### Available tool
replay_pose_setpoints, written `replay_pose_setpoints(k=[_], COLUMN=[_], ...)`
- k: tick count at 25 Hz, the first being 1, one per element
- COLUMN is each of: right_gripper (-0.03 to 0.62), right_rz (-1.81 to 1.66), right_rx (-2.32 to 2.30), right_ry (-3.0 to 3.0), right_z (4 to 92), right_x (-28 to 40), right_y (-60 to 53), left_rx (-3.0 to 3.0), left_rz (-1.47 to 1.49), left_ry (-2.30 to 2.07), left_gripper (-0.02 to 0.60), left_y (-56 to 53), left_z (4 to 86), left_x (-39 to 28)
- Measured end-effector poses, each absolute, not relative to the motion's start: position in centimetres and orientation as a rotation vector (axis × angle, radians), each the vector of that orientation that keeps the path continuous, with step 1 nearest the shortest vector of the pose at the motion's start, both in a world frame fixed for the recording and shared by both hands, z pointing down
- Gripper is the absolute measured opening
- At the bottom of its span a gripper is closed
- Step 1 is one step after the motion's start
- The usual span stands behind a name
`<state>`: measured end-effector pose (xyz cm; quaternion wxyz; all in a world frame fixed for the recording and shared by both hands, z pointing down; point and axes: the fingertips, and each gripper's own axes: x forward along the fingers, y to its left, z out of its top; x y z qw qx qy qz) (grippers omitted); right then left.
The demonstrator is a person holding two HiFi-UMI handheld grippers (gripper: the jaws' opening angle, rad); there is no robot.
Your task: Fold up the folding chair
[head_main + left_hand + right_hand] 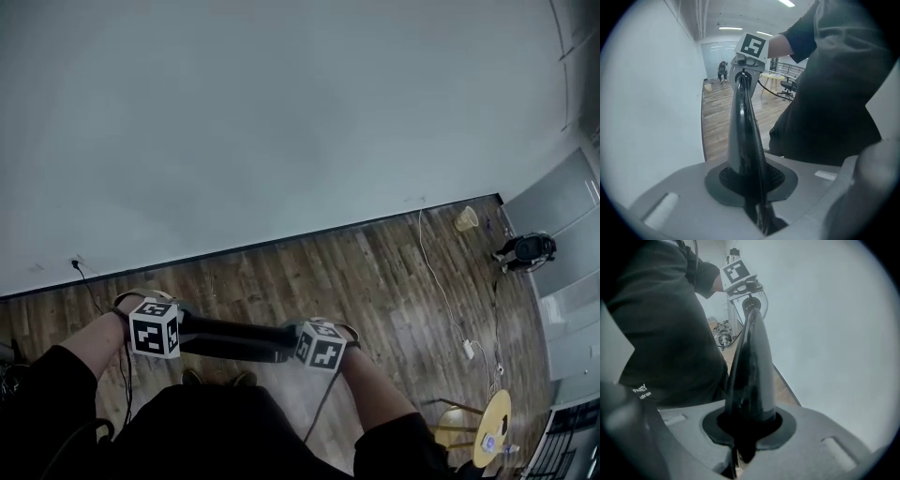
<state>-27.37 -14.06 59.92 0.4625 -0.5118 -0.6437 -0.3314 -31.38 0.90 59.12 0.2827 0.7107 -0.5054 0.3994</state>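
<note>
Two grippers hold the folding chair [234, 338] low in the head view: left gripper [173, 330] at seven o'clock, right gripper [305, 343] at six. Left gripper view: jaws nearly together, clamped on its thin black edge. Right gripper view: jaws pinch it likewise.

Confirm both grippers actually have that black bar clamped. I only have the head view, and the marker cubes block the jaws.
Observer: The left gripper view shows the left gripper with its jaws closed on the black bar, pads against its sides.
Operator: And the right?
Observer: It's the same in the right gripper view. The right gripper is shut on the bar's other end.
Operator: Is it one piece between them?
Observer: Yes. In each gripper view the bar runs unbroken from the jaws to the other gripper.
</note>
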Motion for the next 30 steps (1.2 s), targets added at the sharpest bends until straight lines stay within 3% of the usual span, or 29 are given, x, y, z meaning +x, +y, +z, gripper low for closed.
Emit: replay_pose_setpoints(k=[14, 30], right_gripper=[0.049, 0.051], right_rz=[-0.989, -1.062], right_rx=[-1.578, -1.692], right_ry=[-1.394, -1.281], right_z=[61.6, 61.4], right_x=[-42.4, -53.9], right_y=[-6.9, -2.8], left_rx=[1.554, 1.381], left_rz=[0.889, 0.792], left_ry=[-1.522, -1.597], left_gripper=[0.052, 0.054], left_y=[8.5, 12.5], left_z=[60.1, 59.9], left_x=[-41.7, -50.6])
